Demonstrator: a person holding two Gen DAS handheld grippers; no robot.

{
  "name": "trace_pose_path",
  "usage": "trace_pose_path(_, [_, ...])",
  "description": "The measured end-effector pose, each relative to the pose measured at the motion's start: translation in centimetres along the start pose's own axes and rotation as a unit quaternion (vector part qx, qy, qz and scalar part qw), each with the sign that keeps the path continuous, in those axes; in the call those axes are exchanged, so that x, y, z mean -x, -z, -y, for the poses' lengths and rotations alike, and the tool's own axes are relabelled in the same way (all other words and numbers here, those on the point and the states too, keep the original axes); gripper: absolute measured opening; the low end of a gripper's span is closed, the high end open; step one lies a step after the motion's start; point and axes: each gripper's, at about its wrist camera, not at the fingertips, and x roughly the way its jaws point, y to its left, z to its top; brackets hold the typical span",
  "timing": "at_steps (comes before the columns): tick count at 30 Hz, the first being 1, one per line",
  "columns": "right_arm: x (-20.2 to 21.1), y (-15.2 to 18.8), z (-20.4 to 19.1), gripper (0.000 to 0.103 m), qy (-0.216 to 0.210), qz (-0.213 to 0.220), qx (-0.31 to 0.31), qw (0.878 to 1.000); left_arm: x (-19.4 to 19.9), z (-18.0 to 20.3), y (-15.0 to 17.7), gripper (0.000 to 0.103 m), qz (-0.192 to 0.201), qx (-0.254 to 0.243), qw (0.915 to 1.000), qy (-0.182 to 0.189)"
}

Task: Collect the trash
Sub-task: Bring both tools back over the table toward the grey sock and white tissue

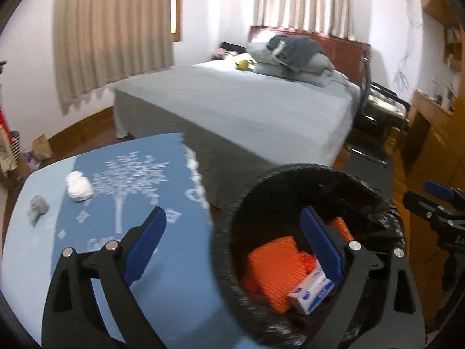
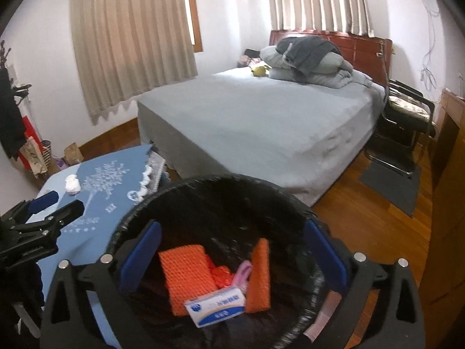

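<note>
Both hand-held grippers released, jaws spread wide, nothing between pads. Right hand-held gripper (image 2: 232, 250) over black-lined trash bin (image 2: 203, 192); left hand-held gripper (image 1: 232, 241) straddles bin rim, one finger above counter (image 1: 162, 276), other above bin. In bin: orange foam netting (image 2: 186, 279), white-blue carton (image 2: 216, 306) on top, small pink item (image 2: 243, 273) beside it. On blue cloth-covered counter left of bin: white crumpled tissue (image 1: 78, 187), grey wad (image 1: 37, 208), well apart from bin. Bed (image 2: 261, 128) behind.
</note>
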Motion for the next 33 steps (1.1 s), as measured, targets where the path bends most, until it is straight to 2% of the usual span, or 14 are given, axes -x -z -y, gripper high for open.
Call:
trace_pose_path(4, [-0.7, -1.0, -2.5, 0.097, -0.022, 0.011, 0.009, 1.000, 1.1, -3.2, -0.1, 0.091, 0.012, 0.022, 0.9993, -0.029])
trace_pose_path(11, [-4.1, -3.0, -9.6, 0.097, -0.073, 0.014, 0.035, 0.997, 2.1, -10.5, 0.6, 0.091, 0.020, 0.070, 0.9931, -0.092])
trace_pose_path(24, [-12.9, -4.7, -23.3, 0.097, -0.141, -0.005, 0.088, 0.986, 0.1, -26.8, 2.4, 0.091, 0.014, 0.139, 0.9676, -0.210])
trace_pose_path(28, [-15.7, -4.7, -27.1, 0.097, -0.153, -0.015, 0.104, 0.983, -1.8, -31.4, 2.6, 0.091, 0.000, 0.156, 0.9600, -0.232])
trace_pose_path(33, [-19.1, -4.5, -31.4, 0.097, -0.166, -0.030, 0.130, 0.977, -4.1, -35.1, 2.6, 0.091, -0.018, 0.170, 0.9557, -0.240])
